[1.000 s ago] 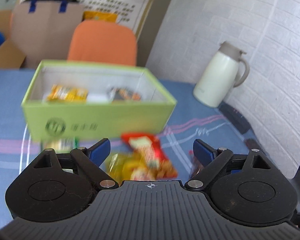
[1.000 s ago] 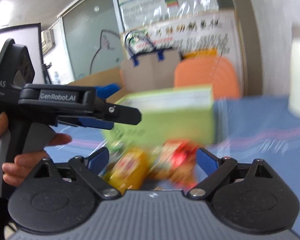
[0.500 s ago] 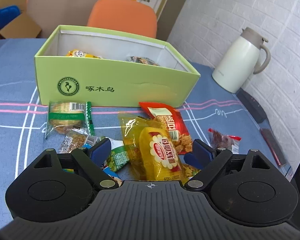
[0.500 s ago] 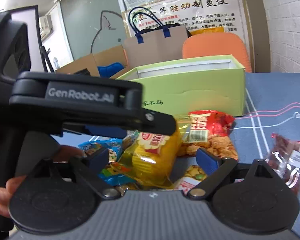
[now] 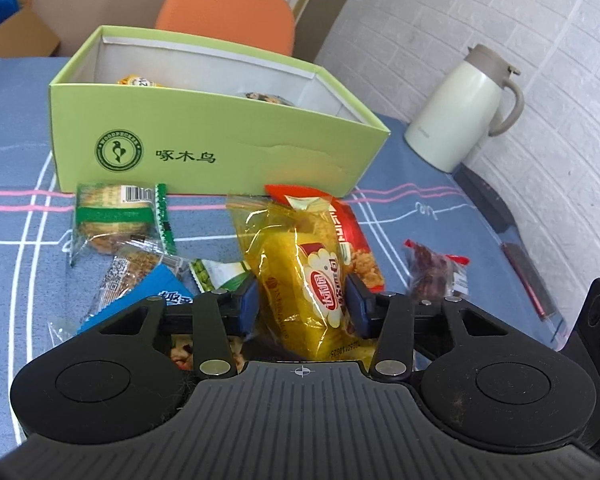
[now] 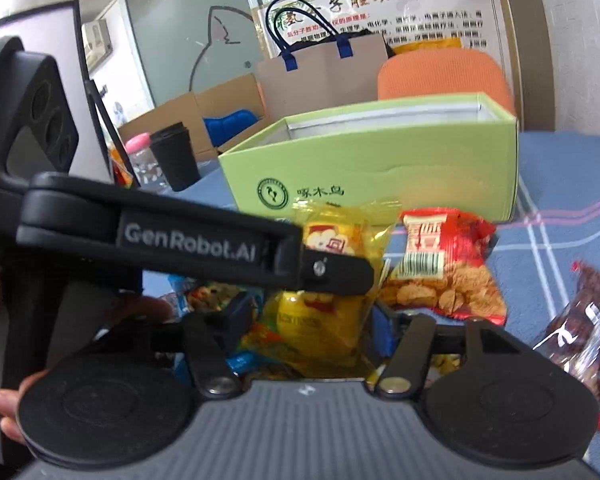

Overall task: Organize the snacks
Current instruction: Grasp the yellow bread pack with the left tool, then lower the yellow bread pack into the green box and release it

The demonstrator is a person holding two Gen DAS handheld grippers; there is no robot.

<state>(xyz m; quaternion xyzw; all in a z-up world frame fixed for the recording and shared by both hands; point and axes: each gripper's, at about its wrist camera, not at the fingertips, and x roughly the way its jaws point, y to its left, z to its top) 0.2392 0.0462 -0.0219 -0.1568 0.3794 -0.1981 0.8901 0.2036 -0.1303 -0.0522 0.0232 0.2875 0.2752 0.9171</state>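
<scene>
A yellow snack packet [image 5: 300, 280] lies in a pile of snacks in front of an open green box [image 5: 204, 148]. My left gripper [image 5: 302, 300] is shut on the yellow packet, one blue pad on each side. In the right wrist view my right gripper [image 6: 312, 328] is shut on the lower part of the same yellow packet [image 6: 316, 320], with the left gripper's arm [image 6: 188, 240] crossing in front. A red snack bag [image 5: 352, 236] lies behind the yellow packet; it also shows in the right wrist view [image 6: 440, 264]. The box holds a few snacks.
A green-wrapped cake [image 5: 116, 212], a blue packet [image 5: 156, 300] and a dark red packet [image 5: 436, 272] lie on the blue tablecloth [image 5: 412, 216]. A white jug [image 5: 456, 108] stands at the right by the brick wall. An orange chair [image 5: 228, 12] is behind the box.
Both grippers have come down and forward to the snack pile. Their jaws were wide open and have closed on the yellow packet.
</scene>
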